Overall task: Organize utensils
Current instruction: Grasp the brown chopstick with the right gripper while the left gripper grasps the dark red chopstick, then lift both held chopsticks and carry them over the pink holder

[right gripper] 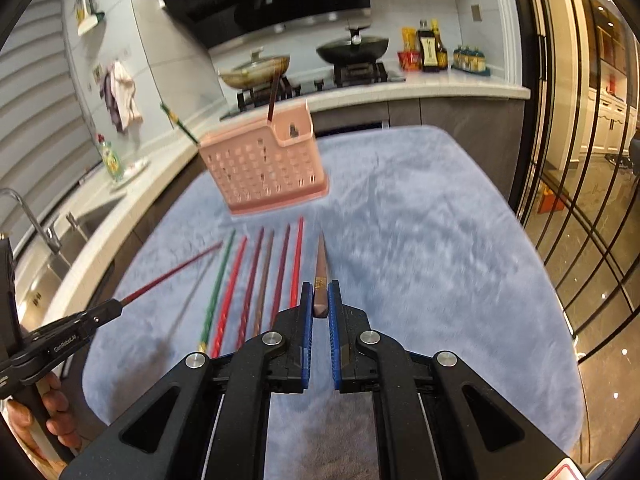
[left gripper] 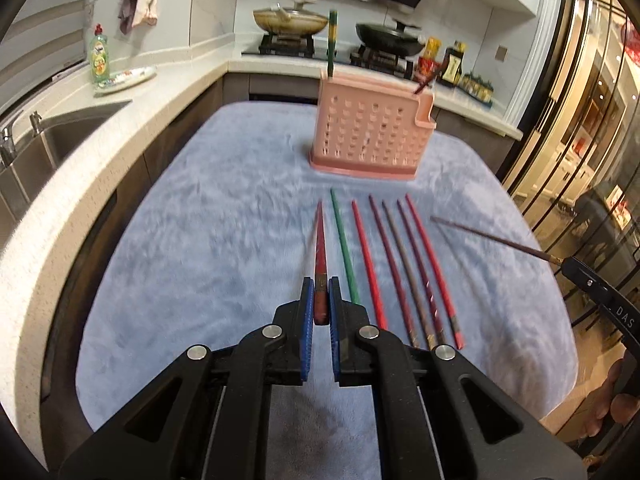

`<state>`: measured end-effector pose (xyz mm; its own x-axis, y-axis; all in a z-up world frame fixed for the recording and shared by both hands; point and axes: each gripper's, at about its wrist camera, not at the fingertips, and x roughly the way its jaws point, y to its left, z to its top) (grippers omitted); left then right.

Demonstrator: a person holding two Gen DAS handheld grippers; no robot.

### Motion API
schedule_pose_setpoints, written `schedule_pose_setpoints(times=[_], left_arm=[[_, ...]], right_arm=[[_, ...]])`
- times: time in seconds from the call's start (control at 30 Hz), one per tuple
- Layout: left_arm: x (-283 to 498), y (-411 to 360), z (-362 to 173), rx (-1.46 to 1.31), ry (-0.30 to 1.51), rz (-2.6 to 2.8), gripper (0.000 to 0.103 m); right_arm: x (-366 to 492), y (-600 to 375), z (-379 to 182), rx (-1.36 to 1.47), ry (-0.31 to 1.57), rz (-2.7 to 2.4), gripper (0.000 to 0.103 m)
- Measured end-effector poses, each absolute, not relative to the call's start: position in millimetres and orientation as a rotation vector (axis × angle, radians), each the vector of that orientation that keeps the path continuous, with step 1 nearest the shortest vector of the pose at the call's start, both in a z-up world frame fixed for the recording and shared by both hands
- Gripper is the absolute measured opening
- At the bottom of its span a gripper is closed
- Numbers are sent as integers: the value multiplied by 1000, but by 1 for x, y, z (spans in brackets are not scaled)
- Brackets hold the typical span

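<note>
The holder (left gripper: 370,132) is pink with many small holes. The cloth (left gripper: 224,208) is pale blue. The chopsticks (left gripper: 394,268) are red, green, purple and brown.

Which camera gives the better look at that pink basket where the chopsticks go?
The left wrist view shows the pink basket best: it stands sharper and nearly square-on, with its hole pattern and a green chopstick sticking out clearly visible. In the right wrist view the basket is all there too, but tilted in the picture and blurrier.
</note>
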<state>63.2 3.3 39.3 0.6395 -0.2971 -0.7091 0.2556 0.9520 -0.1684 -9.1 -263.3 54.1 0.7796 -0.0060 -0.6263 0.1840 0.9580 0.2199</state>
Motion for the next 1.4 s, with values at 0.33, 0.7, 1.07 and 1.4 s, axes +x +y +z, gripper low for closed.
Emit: schedule_pose_setpoints(times=[0.33, 0.7, 1.07, 1.4], left_arm=[[85, 8, 98, -78, 684, -309, 7], [128, -5, 144, -86, 598, -322, 7], [169, -23, 227, -128, 407, -351, 7], [230, -40, 259, -142, 289, -301, 7]], right_arm=[[9, -285, 106, 303, 543, -110, 7], [36, -290, 154, 326, 439, -80, 7], [95, -291, 222, 375, 283, -20, 7], [182, -290, 252, 399, 216, -16, 7]])
